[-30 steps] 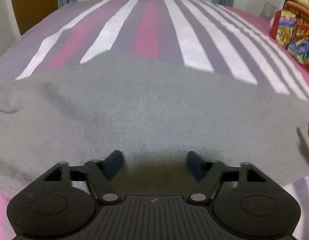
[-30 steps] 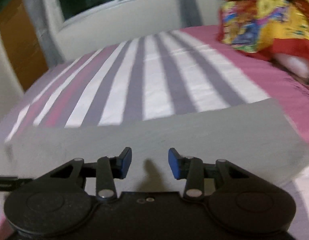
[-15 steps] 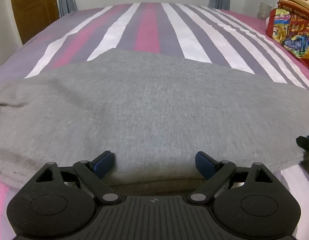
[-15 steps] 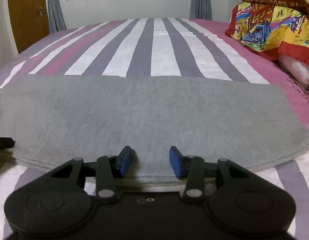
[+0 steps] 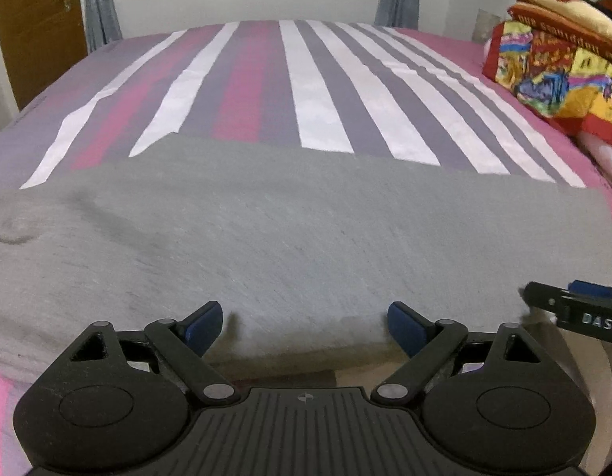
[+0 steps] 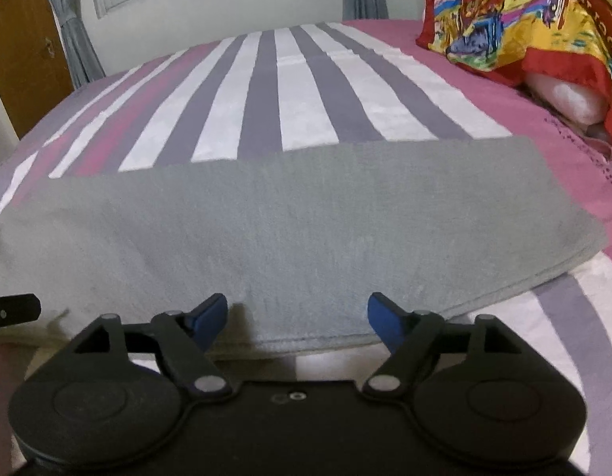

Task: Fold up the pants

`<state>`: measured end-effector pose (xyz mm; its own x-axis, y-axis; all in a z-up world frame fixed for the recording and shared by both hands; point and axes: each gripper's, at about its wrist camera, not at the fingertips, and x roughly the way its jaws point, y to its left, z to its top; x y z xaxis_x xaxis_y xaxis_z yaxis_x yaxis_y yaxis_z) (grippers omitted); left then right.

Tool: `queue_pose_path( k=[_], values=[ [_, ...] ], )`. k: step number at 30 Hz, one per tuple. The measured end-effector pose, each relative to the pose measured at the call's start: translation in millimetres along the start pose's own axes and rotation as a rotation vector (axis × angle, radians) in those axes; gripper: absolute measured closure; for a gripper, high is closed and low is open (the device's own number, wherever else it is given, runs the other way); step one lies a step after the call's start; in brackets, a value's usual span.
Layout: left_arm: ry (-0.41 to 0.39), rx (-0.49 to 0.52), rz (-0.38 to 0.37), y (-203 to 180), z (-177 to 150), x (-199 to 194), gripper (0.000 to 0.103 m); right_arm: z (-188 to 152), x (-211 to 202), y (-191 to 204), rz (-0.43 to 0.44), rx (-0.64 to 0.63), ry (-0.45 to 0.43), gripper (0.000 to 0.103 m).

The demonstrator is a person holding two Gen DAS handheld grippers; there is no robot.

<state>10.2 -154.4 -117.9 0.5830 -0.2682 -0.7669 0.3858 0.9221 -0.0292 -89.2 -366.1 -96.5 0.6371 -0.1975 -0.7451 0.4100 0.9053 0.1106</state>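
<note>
The bed [image 6: 345, 91], with its striped sheet, carries the grey pants [image 6: 298, 230], which lie flat across it as one long band. The long axis of the pants goes from left to right in both wrist views, and the near edge is just in front of both grippers. At the right end the band stops in a clean corner, with a layered edge there (so I judge that one fold is already made), while its left end goes out of view. The left gripper [image 5: 305, 323] has its jaws wide apart and holds nothing; the cloth edge is just beyond its fingertips. The right gripper [image 6: 297, 319] is opening its jaws now, and the near hem lies between them, but the pads do not press on it. The right gripper is nearer to the visible right end, so I judge a next fold along the long axis would start from that side.
</note>
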Motion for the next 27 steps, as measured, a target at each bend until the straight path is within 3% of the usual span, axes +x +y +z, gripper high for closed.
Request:
queue_pose_path(
  k=[4, 12, 23, 26, 27],
  values=[
    [0.021, 0.002, 0.008, -4.1, -1.0, 2.0, 0.013, -2.4, 6.0, 12.9, 0.007, -0.050, 0.023, 0.000],
    [0.041, 0.010, 0.038, -10.3, -2.7, 8.6, 0.013, 4.1, 18.2, 20.8, -0.028, -0.080, 0.067, 0.000],
    [0.052, 0.019, 0.037, -23.9, 2.5, 14.6, 0.013, 9.0, 19.8, 15.5, 0.024, -0.117, 0.095, 0.000],
    [0.048, 0.016, 0.033, -27.7, 4.9, 15.8, 0.013, 9.0, 8.9, 3.5, 0.067, -0.049, 0.047, 0.002],
    [0.043, 0.014, 0.034, -28.6, 5.4, 15.9, 0.013, 8.5, 3.7, -1.3, 0.061, -0.027, 0.026, 0.007]
  ],
)
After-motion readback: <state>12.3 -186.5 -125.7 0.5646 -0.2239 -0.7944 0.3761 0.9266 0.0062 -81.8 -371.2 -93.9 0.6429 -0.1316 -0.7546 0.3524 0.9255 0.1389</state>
